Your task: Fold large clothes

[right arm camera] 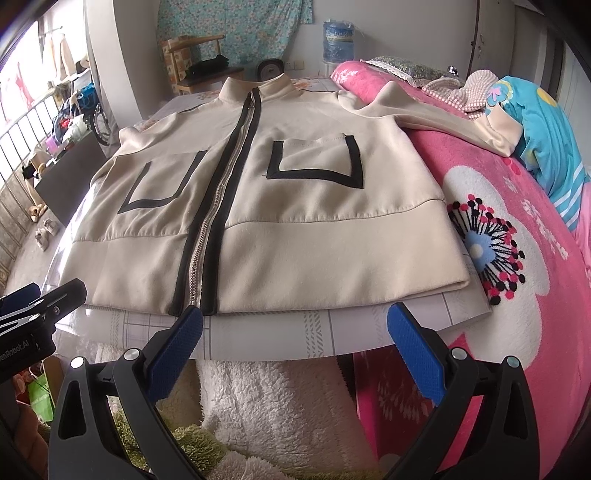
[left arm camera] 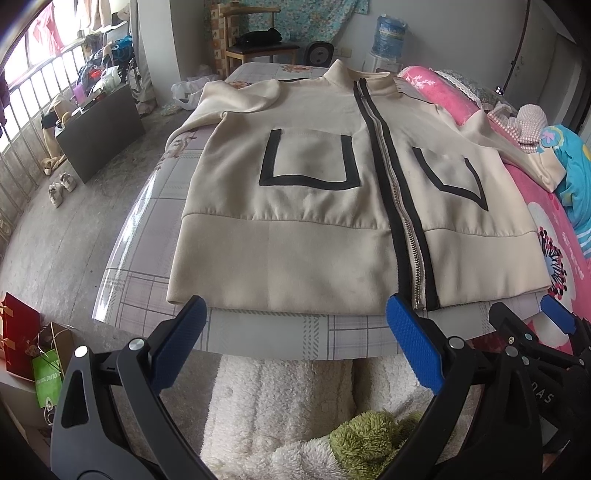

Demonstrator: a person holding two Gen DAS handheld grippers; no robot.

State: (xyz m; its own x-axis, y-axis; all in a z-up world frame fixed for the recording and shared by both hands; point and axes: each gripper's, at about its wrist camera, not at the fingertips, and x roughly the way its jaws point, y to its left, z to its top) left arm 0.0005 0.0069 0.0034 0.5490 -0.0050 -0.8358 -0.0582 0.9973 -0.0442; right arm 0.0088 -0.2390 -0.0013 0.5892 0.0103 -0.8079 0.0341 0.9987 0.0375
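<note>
Left claw (left arm camera: 295,314) open, jacket (left arm camera: 314,206), pink blanket (left arm camera: 546,206)

"OLIVE YOUNG" inverted on green bag (left arm camera: 47,376); "enRobot.AI" on left gripper (right arm camera: 22,314)

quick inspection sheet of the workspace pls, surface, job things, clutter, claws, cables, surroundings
surface: checked sheet over the bed, bare strip along the near edge.
job's things: beige jacket lies flat, front up, zipper closed, collar at the far end; one sleeve stretches onto the pink blanket.
clutter: blue patterned cloth and a knitted item on the blanket.
grippers: left claw open, empty, short of the hem; right claw open, empty, short of the hem.
cables: nothing seen.
surroundings: wooden chair, water bottle, barred window, shoes on the floor.
</note>
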